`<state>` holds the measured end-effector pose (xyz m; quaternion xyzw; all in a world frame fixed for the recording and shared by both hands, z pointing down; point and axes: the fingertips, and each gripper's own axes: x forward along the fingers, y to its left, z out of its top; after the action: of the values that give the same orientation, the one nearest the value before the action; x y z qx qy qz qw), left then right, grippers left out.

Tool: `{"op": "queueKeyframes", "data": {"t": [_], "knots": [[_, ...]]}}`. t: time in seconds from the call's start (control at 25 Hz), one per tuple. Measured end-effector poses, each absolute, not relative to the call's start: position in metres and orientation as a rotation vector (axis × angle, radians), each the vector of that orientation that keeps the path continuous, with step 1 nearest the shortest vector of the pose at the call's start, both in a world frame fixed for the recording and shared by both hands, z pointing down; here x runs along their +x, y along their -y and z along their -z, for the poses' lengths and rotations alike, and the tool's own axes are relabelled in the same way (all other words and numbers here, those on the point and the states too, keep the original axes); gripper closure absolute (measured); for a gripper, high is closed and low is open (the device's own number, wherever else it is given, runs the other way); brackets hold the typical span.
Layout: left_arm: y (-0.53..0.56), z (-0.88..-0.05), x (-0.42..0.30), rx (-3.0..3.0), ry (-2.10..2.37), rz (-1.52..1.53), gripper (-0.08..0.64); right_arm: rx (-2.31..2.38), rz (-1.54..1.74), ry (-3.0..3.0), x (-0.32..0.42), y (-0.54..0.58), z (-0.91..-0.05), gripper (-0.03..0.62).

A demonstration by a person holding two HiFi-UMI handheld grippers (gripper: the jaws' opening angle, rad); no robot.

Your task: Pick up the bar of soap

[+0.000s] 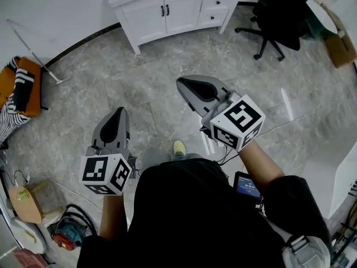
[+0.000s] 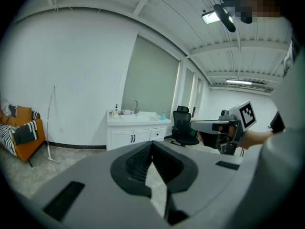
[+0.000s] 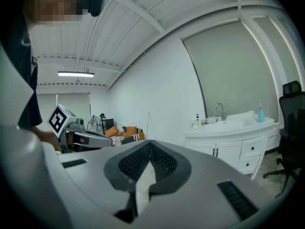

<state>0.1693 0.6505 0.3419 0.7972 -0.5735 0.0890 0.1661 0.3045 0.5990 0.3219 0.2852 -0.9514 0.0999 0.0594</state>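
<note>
Grey veined floor tiles [image 1: 150,88] lay beneath our two tools, left gripper [image 1: 119,114] and right gripper [image 1: 184,85], ribbed black jaws closed, empty; one white vanity [image 1: 167,10], one black swivel chair [image 1: 281,15].

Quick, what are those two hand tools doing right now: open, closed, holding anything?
Left tool: closed, holding nothing.
Right tool: closed, holding nothing.
</note>
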Motion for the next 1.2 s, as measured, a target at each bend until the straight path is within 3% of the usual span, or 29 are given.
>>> {"op": "queueKeyframes", "data": {"t": [0.68, 1.2], "knots": [[-0.611, -0.339, 0.164, 2.315, 1.646, -0.238, 0.551, 0.906, -0.279, 2.893, 0.299, -0.564, -0.317, 0.584], [-0.532, -0.317, 0.122, 2.295, 1.992, -0.394, 0.551, 0.967, -0.193, 2.837, 0.269, -0.492, -0.312, 0.584]]}}
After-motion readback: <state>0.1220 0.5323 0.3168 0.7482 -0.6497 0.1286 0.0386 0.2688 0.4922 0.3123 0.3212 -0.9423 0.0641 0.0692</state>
